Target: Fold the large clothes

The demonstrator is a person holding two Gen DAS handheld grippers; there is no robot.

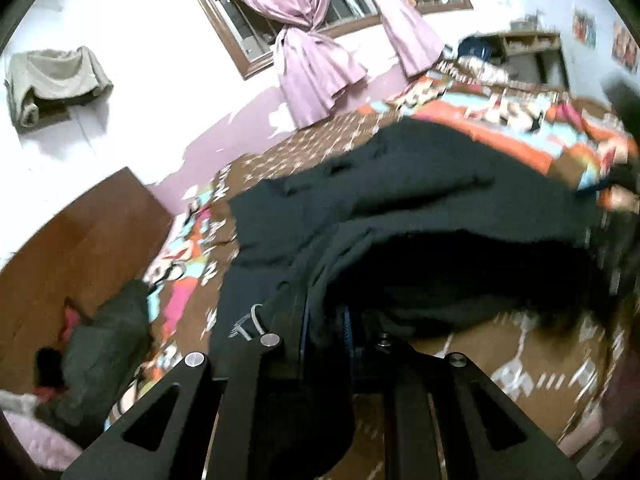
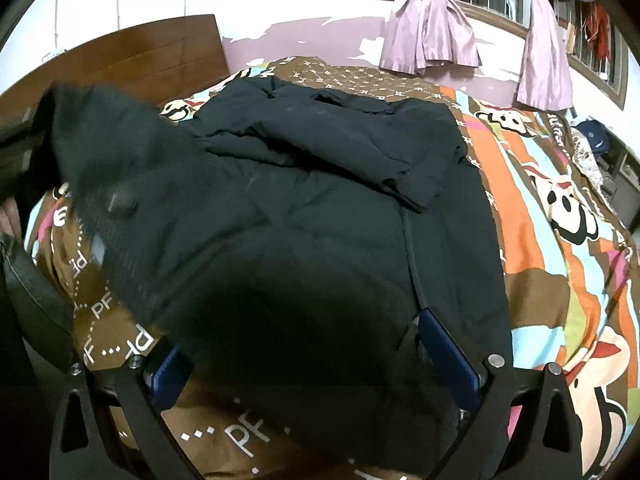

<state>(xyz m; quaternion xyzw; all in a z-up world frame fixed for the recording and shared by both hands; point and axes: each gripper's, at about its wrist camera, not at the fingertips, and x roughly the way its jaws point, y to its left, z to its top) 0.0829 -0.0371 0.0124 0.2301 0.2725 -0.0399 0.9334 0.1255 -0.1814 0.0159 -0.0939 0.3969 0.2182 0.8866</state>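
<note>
A big black padded jacket (image 2: 320, 184) lies spread on the patterned bedspread (image 2: 560, 216), one sleeve folded across its chest. My left gripper (image 1: 324, 320) is shut on a fold of the jacket's edge (image 1: 400, 208) and holds it up off the bed; its view is blurred. In the right wrist view that lifted part (image 2: 104, 148) hangs at the left. My right gripper (image 2: 308, 360) stands wide open low over the near hem. The dark cloth bulges between its blue pads (image 2: 448, 352), and I see no pinch.
A wooden headboard (image 2: 140, 56) stands at the far left end of the bed. Pink tied curtains (image 2: 432, 32) hang over a barred window behind. A heap of dark green clothes (image 1: 104, 344) lies by the headboard. A black strap (image 2: 32, 288) hangs near the left.
</note>
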